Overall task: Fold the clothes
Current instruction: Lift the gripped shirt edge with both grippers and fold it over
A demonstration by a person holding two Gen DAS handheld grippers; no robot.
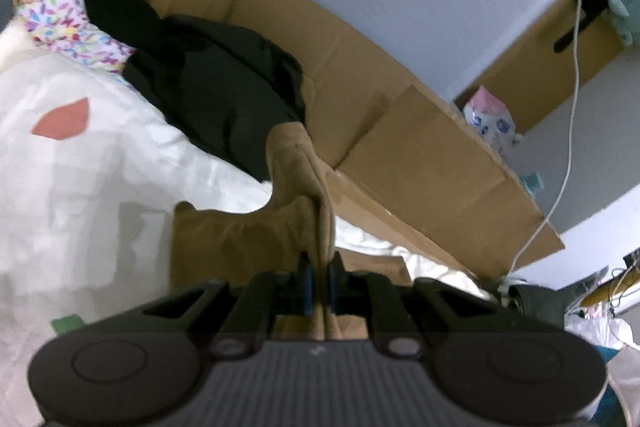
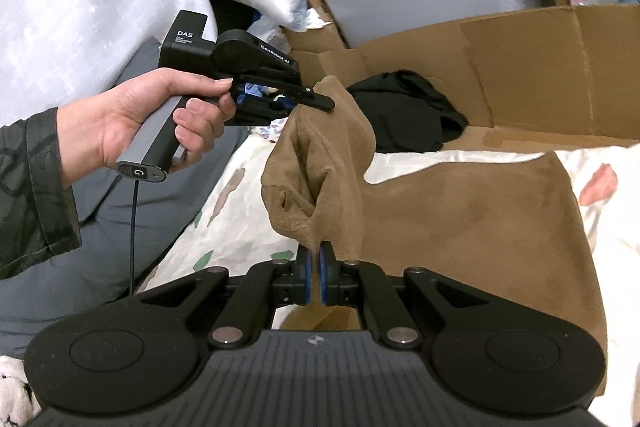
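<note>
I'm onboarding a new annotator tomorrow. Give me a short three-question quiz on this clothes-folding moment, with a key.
1. True or false: both the left gripper and the right gripper have their jaws closed on the brown garment.
2. Multiple choice: the black garment lies A) between the right gripper's jaws, B) beyond the brown garment, by the cardboard box, C) in the person's hand.
3. Fill in: the brown garment partly rests on a white patterned ____.

Key: 1 true; 2 B; 3 bedsheet.
</note>
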